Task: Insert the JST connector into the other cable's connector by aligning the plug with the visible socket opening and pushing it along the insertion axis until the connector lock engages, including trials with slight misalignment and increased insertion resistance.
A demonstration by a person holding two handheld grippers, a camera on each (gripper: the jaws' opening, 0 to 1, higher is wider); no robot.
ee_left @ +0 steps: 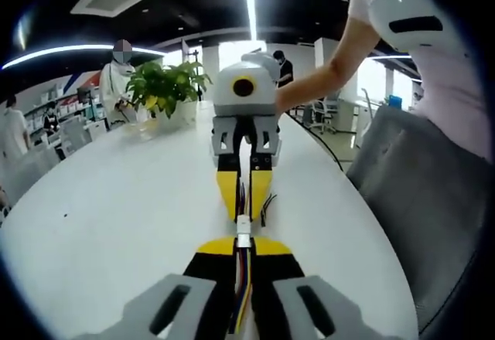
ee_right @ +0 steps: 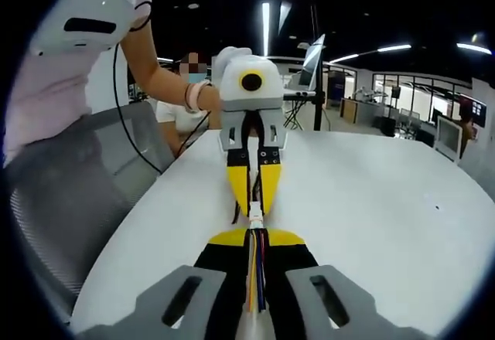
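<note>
White plastic connectors (ee_left: 244, 228) meet between yellow-tipped hand-held gripper pairs.

My left gripper (ee_left: 243, 249) and my right gripper (ee_left: 244, 201) face each other over the table (ee_left: 116, 216), tips nearly touching. The connector (ee_left: 244, 230) sits between them, its wires (ee_left: 244, 286) trailing back through my near jaws. A potted plant (ee_left: 166, 89) stands far left; a chair (ee_left: 418, 201) is beside the table's right edge.
</note>
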